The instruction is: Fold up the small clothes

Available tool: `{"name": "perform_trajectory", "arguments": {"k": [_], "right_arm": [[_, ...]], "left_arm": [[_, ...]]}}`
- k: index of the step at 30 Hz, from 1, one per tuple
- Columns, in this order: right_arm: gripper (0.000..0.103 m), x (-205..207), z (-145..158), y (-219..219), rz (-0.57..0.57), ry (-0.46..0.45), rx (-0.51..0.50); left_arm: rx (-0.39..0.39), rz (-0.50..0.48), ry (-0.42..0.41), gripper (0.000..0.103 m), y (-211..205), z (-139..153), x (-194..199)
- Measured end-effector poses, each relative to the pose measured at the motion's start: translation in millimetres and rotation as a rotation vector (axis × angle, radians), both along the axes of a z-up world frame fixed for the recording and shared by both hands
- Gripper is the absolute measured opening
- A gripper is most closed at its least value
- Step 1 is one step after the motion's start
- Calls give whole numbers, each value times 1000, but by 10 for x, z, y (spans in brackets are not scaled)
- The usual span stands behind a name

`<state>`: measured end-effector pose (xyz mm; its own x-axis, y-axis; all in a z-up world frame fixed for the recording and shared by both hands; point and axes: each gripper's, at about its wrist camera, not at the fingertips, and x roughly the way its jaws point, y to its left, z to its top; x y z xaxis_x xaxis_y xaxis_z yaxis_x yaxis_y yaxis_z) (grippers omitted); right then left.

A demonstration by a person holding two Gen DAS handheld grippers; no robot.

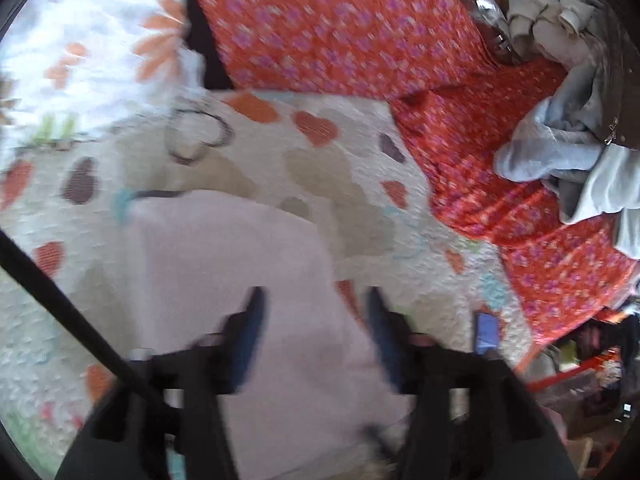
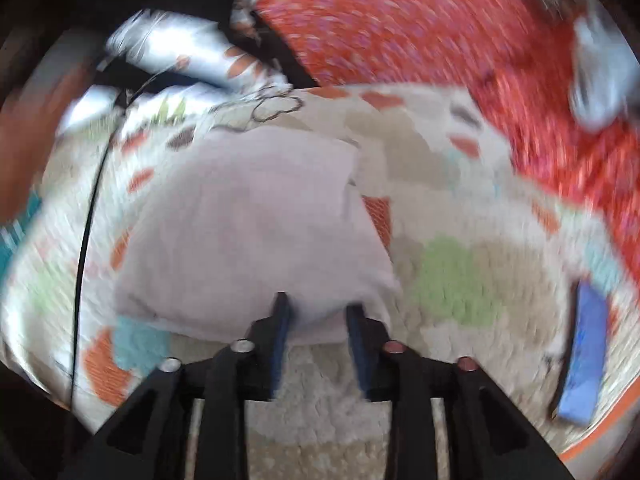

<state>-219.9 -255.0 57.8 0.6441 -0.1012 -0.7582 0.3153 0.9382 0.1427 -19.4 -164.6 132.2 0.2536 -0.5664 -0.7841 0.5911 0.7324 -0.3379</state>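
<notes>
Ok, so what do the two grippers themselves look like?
Both grippers, left and right, are black with dark blue fingers. The right one's frame carries round bolt heads, silver and reddish. A thin black cable runs past.

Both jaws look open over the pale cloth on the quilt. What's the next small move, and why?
Probably bring the right gripper down onto the near edge of the pale pink cloth and close on it. The cloth lies flat on the heart-print quilt, seemingly folded once already, and neither the right nor the left gripper holds anything. The frames are blurred, so settle first.
</notes>
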Motion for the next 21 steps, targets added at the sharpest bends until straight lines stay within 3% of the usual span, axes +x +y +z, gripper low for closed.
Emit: {"name": "perform_trajectory", "arguments": {"k": [1, 4, 10, 14, 16, 18, 19, 21], "right_arm": [[46, -89, 66, -140, -35, -35, 46], [47, -151, 210, -343, -73, -89, 74], [47, 300, 325, -513, 7, -113, 133], [47, 820, 81, -485, 46, 58, 120], [47, 961, -96, -501, 51, 110, 159], [28, 1035, -238, -515, 94, 114, 240], [21, 1035, -276, -506, 114, 112, 250], [21, 997, -305, -516, 84, 111, 198]], "left_arm": [[9, 32, -29, 71, 163, -4, -32], [48, 123, -64, 72, 612, -136, -54], [-44, 233, 81, 72, 1227, -600, -122], [-55, 199, 90, 72, 1174, -748, -235], [1, 173, 69, 72, 1061, -837, -286], [138, 157, 18, 72, 932, -986, -327], [181, 150, 1, 74, 898, -1043, -341], [224, 131, -35, 77, 859, -1153, -376]]}}
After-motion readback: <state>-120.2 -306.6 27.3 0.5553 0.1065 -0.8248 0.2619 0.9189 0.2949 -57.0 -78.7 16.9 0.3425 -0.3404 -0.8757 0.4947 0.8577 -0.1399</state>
